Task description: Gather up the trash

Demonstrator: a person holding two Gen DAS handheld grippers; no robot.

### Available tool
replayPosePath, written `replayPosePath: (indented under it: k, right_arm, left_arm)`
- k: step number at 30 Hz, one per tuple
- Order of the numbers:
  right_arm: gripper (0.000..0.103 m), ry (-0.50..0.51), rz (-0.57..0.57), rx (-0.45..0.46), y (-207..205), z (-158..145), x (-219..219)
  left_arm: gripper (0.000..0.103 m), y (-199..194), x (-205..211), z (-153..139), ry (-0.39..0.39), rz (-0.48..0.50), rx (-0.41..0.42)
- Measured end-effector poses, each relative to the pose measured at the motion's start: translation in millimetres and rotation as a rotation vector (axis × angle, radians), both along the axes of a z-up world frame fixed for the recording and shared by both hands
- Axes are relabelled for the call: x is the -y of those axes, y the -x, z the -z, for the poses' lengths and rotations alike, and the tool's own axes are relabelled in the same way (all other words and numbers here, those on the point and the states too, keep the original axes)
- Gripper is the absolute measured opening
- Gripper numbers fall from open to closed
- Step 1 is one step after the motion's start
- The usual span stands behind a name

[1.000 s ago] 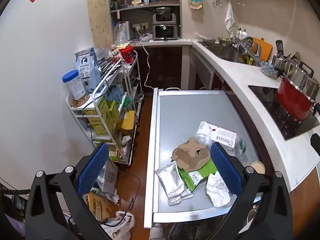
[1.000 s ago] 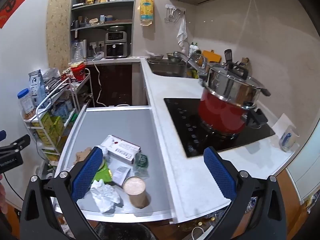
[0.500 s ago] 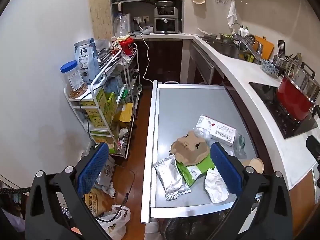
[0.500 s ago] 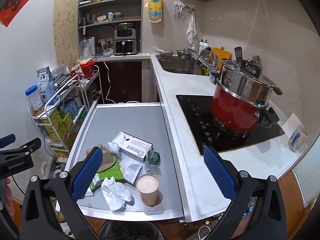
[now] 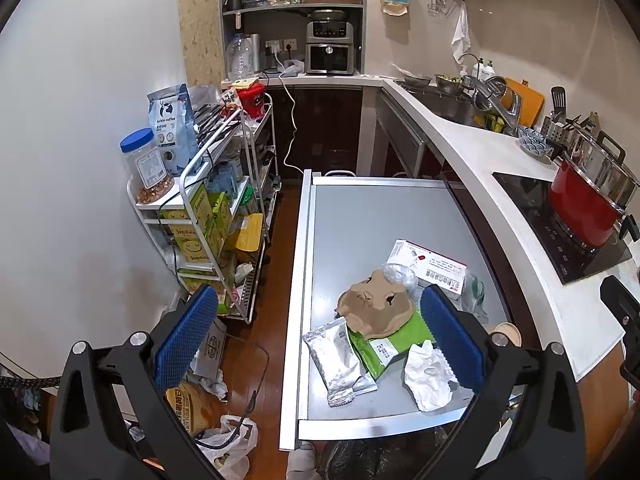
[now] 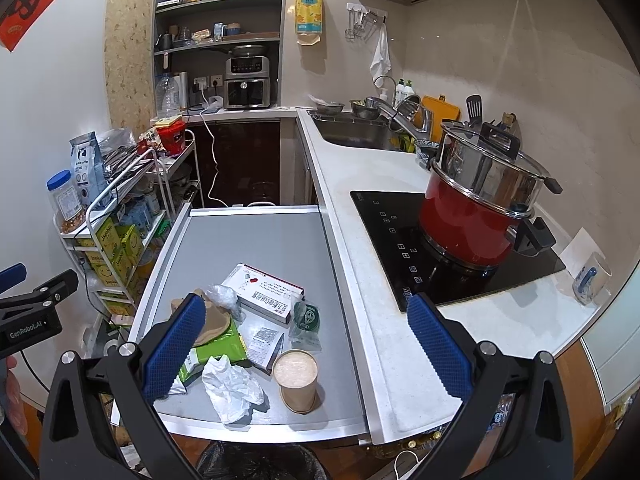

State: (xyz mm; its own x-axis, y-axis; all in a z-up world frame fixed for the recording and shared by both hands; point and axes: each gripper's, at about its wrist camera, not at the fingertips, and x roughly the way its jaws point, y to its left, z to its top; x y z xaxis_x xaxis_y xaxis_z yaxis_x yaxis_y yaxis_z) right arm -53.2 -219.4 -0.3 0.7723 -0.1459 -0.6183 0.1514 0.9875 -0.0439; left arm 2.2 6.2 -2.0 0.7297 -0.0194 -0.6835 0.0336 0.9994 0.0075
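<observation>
Trash lies in a heap near the front edge of the grey table (image 5: 360,216): a silver foil packet (image 5: 340,360), a green wrapper (image 5: 384,344), brown crumpled paper (image 5: 374,310), a crumpled white tissue (image 6: 232,388), a white and red box (image 6: 266,294) and a paper cup (image 6: 297,378). A black bin bag (image 6: 256,462) sits below the table's front edge. My left gripper (image 5: 320,340) is open and empty above the heap's left side. My right gripper (image 6: 304,340) is open and empty above the cup.
A white wire cart (image 5: 208,184) with jars and boxes stands left of the table. The white counter (image 6: 360,184) on the right carries a black hob (image 6: 420,248) with a red pot (image 6: 472,216) and a mug (image 6: 592,280). Bags lie on the floor (image 5: 224,436).
Both grippers have pulled back and risen a little, so the table and trash heap sit further forward in view. Nothing has been picked up.
</observation>
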Motion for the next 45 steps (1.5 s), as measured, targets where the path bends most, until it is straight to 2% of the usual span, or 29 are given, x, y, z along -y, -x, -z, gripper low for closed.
replayPosePath:
  k: [23,31,36,45]
  right_arm:
    - [0.099,0.005,0.005,0.0,-1.9,-1.6,-0.8]
    - [0.099,-0.023,0.013,-0.022,-6.3,1.8,10.9]
    - [0.099,-0.09,0.015,-0.059,-10.4,10.6,22.9]
    - [0.099,-0.1,0.034,-0.069,-9.1,17.8,34.2]
  left_arm:
    - [0.101,3.6,1.0,-5.7,-0.005,0.005,0.02]
    - [0.101,-0.5,-2.7,-1.7,-0.002,0.0,-0.004]
    - [0.101,-4.1,-8.4,4.0,0.008,-0.007,-0.024]
    - [0.101,-9.1,-22.9,13.6,0.031,-0.015,-0.048]
